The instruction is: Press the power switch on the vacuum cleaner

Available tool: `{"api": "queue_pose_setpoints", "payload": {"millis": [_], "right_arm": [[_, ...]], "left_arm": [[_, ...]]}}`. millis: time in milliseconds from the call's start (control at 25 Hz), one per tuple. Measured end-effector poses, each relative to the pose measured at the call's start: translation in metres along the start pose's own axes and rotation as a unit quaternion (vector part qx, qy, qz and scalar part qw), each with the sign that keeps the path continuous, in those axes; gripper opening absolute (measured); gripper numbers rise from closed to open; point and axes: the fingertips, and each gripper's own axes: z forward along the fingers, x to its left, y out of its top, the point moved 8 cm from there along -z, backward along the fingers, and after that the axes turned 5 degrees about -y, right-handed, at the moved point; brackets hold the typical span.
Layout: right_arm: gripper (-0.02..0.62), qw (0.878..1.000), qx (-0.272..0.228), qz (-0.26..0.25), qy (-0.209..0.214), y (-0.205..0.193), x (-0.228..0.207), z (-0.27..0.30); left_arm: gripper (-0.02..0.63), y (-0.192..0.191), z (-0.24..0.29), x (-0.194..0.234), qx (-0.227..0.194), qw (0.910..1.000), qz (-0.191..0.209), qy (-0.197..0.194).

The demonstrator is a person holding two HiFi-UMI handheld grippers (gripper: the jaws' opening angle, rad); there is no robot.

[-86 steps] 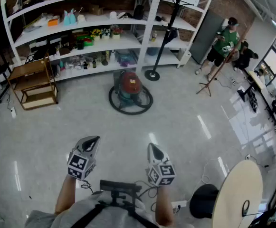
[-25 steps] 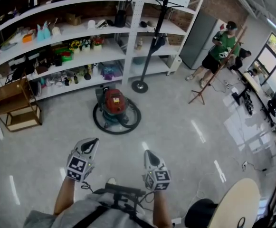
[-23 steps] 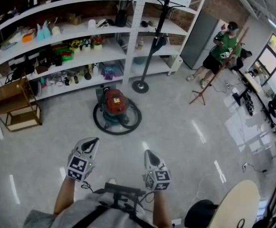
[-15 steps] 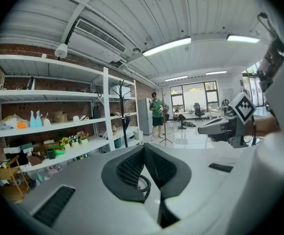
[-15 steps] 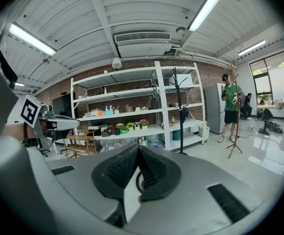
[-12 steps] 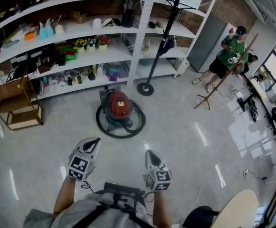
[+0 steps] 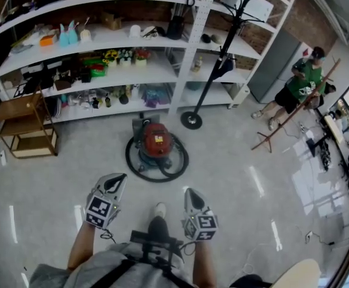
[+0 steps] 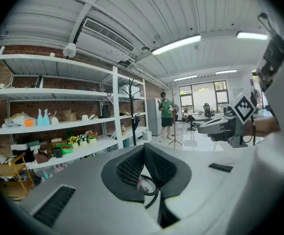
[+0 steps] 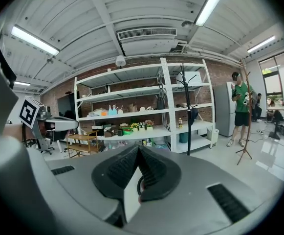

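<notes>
Left gripper (image 7: pixel 115 180) and right gripper (image 7: pixel 191 193), both clenched on nothing, held side by side above the floor (image 7: pixel 48 179); red vacuum cleaner (image 7: pixel 157 147) stands well ahead, near the shelves (image 7: pixel 192 38)

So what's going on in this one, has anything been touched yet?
Someone holds two grippers low in front of the body, facing the red vacuum cleaner on the floor before the white shelves. The left gripper and the right gripper are both shut and empty, well short of the vacuum; nothing touches it. Another person stands off to the right.
</notes>
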Motion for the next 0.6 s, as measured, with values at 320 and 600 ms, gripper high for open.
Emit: {"api": "queue_pose_setpoints", "payload": {"millis": [320,600], "right_arm": [[0.012,1.0,-0.001,-0.01,0.029,0.021,-0.028,0.07],[0.012,0.999,0.01,-0.011,0.051,0.041,-0.059,0.129]], "left_arm": [[0.008,0.009,0.048,0.029,0.001,0.9996,-0.009,0.025],[0.008,0.024,0.098,0.056,0.011,0.9986,-0.023,0.046]]}}
